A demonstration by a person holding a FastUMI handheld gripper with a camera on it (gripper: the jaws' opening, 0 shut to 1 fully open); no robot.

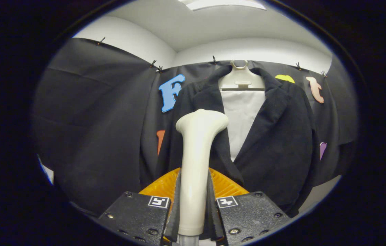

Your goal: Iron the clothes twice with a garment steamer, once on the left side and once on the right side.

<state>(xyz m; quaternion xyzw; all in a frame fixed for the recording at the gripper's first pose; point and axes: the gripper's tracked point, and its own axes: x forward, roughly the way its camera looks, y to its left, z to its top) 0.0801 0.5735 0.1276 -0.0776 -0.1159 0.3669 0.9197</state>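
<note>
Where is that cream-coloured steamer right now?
In the gripper view the steamer stands upright, clamped between the fingers of the gripper, its head in front of the left lapel side of the black jacket hanging on the hanger.

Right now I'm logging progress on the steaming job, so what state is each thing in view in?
gripper: fingers shut on the steamer handle.
garment steamer: held upright between the fingers, head up near the jacket's lapel; no steam visible.
black jacket: hanging on the hanger, front open over a white panel.
hanger: hooked at the top of the booth wall, carrying the jacket.
</note>
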